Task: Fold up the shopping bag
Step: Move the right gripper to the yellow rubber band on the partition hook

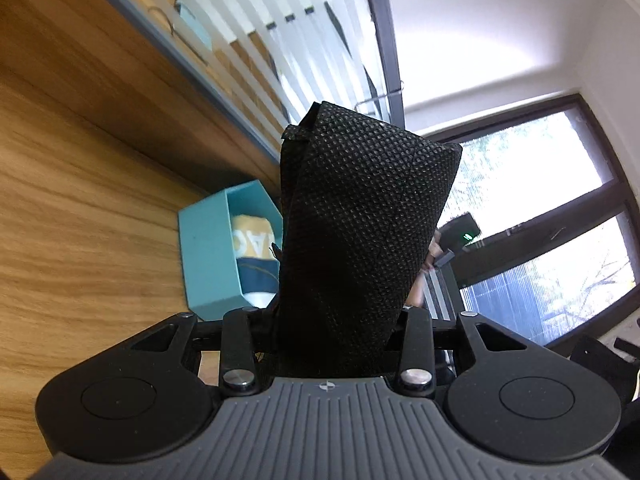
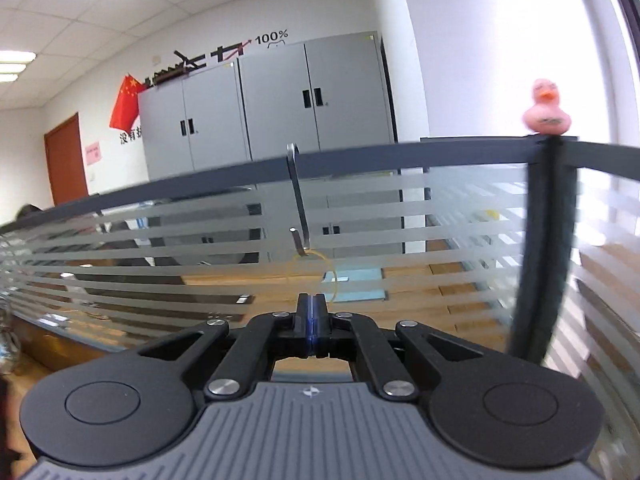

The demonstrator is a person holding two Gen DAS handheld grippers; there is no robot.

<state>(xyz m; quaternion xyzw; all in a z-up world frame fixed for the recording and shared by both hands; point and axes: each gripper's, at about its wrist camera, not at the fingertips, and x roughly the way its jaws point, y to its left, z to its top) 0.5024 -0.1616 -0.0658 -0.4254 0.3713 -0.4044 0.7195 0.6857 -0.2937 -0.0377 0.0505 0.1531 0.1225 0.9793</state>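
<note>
Wall lettering (image 2: pixel 271 37) reads "100%".

The left gripper (image 1: pixel 336 320) is clamping a folded black shopping bag (image 1: pixel 356 216); beyond, a teal box (image 1: pixel 208 248) is sitting near the wooden table's (image 1: pixel 80 200) far edge.

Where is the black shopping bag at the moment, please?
In the left wrist view, the shopping bag stands bundled in the left gripper, just right of the teal box.
</note>
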